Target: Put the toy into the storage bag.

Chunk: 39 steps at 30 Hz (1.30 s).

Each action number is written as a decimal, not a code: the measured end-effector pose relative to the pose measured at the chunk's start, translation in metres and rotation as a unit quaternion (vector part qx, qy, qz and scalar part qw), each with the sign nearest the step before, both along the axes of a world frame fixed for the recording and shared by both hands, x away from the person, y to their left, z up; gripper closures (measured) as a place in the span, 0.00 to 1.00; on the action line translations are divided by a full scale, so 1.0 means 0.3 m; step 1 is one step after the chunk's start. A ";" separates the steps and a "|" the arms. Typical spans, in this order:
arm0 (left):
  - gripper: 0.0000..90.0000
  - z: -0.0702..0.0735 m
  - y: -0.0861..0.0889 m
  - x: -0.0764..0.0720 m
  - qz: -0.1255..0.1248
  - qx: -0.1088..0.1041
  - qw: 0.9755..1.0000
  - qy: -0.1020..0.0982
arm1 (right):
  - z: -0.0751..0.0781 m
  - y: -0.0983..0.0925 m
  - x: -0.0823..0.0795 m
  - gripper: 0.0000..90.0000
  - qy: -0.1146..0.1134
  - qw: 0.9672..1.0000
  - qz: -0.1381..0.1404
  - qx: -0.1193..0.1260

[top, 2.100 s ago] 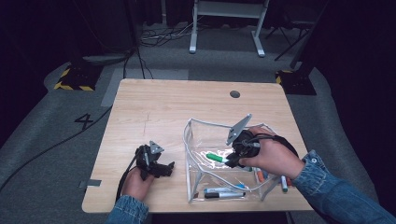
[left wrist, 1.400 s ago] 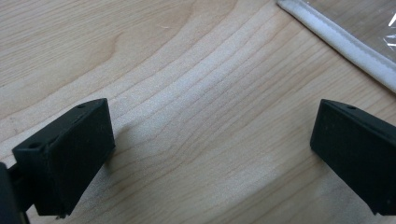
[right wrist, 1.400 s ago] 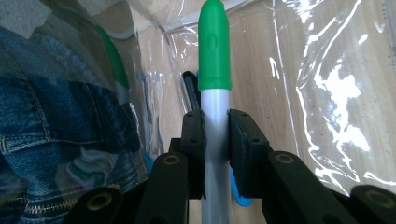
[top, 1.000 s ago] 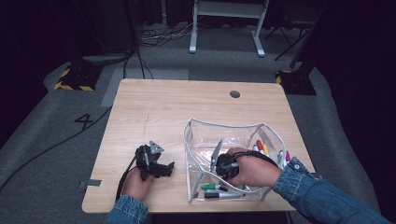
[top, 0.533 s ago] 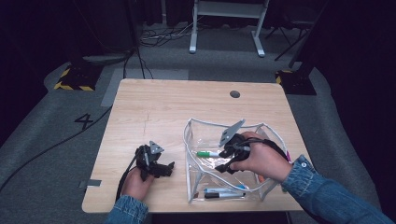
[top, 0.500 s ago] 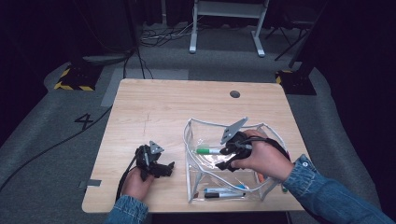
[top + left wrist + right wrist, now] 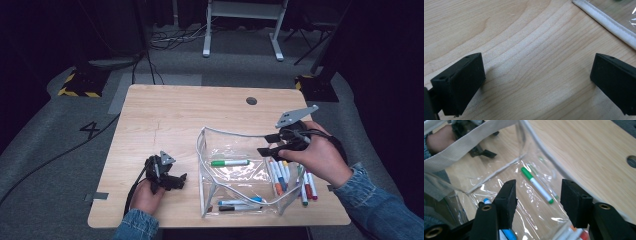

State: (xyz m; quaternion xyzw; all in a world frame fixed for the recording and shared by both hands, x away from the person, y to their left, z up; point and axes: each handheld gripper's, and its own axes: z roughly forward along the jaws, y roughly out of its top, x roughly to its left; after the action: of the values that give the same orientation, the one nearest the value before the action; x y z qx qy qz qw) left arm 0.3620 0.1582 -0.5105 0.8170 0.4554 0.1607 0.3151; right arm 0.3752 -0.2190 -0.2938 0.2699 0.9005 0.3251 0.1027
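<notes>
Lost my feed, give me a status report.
Right gripper open, jaws just opened, empty above clear bag. Green marker inside bag. Left gripper open on table. Nothing blocking.

Light wood table [image 7: 175, 115], round cable hole [image 7: 251, 100] set near its far edge. A clear plastic pouch [image 7: 235, 172] is laid nearer than the hole, markers [image 7: 292, 180] are spread just beside the pouch's right side.

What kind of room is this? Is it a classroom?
More likely a recording studio or lab: dark curtains around one wooden table, cables across grey carpet, and hazard-striped weights on the floor.
</notes>
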 end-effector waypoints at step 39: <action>0.00 -0.002 0.005 -0.004 0.002 0.001 1.000 -0.007 | -0.334 -0.566 -0.018 0.58 0.076 0.964 -0.254 -0.009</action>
State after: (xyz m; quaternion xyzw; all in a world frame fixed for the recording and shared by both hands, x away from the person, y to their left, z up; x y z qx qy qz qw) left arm 0.3609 0.1597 -0.5112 0.8151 0.4550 0.1671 0.3172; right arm 0.3698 -0.3888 -0.3940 0.5125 0.8106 0.2587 0.1157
